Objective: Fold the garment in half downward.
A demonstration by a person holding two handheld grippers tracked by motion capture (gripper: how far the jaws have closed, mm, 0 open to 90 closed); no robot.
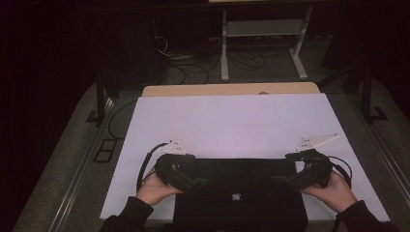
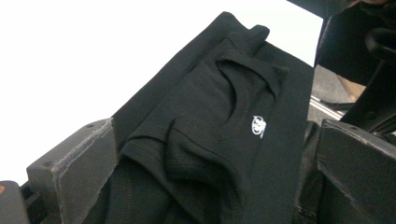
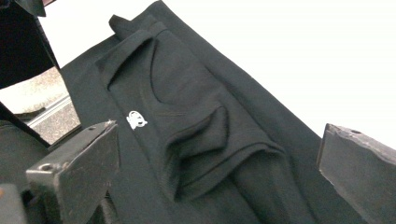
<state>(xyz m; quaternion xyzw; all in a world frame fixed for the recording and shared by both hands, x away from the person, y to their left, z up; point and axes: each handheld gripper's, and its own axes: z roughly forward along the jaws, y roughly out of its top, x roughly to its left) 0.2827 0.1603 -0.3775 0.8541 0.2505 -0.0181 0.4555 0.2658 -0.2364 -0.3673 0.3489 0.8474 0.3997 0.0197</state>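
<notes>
Black garment, folded, white logo up | left gripper and right gripper spread, poised at opposite ends | advice: pinch all layers evenly, lift together.

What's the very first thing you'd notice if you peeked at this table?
A folded black garment lies at the near edge of the white table, dark against the bright top. A small white logo stands out on the cloth. The left gripper and the right gripper sit at its two ends, jaws open and pointing inward over it.
</notes>
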